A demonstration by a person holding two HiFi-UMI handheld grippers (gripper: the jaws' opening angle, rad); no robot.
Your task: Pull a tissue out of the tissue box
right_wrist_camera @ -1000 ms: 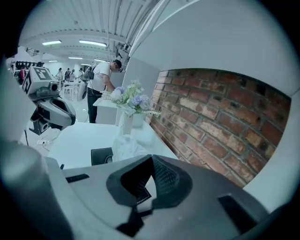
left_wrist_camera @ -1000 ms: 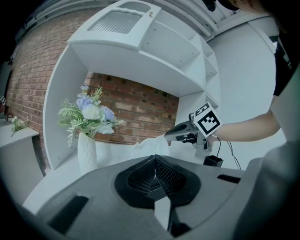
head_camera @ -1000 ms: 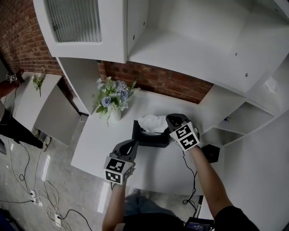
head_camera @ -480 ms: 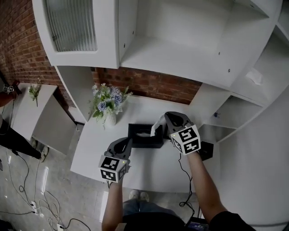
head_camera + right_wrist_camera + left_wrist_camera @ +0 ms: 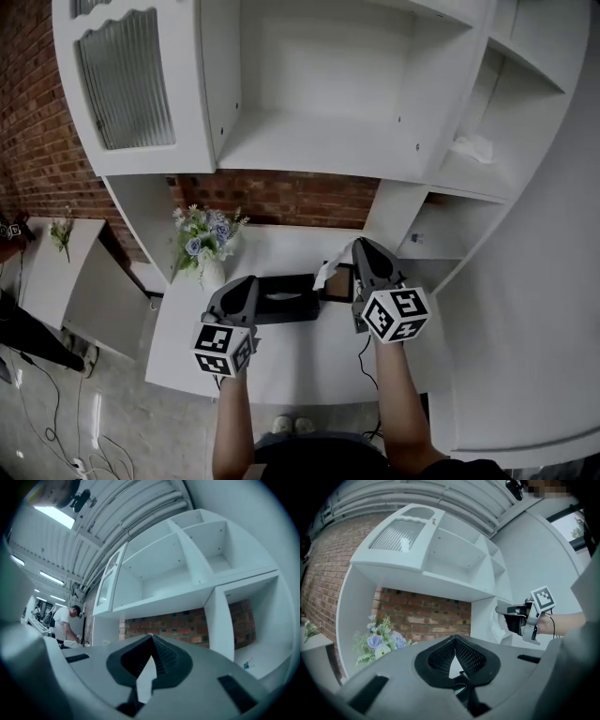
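Observation:
A black tissue box (image 5: 286,300) lies on the white table (image 5: 300,361). Just right of and above it is my right gripper (image 5: 356,247), shut on a white tissue (image 5: 328,268) that hangs from its tips over the box's right end. The right gripper view shows a white strip of tissue (image 5: 144,674) between that gripper's (image 5: 151,637) closed jaws. At the box's left end my left gripper (image 5: 250,280) points level. Its jaws (image 5: 454,637) meet at the tips with nothing seen in them. The left gripper view also shows the right gripper (image 5: 506,612) and the dangling tissue (image 5: 498,629).
A vase of blue and white flowers (image 5: 202,242) stands at the table's back left, before a brick wall (image 5: 281,199). White shelves (image 5: 319,141) and a glass-door cabinet (image 5: 127,84) hang overhead. Far left in the right gripper view, a person (image 5: 63,620) works.
Both grippers have risen. The right one has drawn the tissue up out of the box, so it now hangs above the box's right end. The head view has tilted up.

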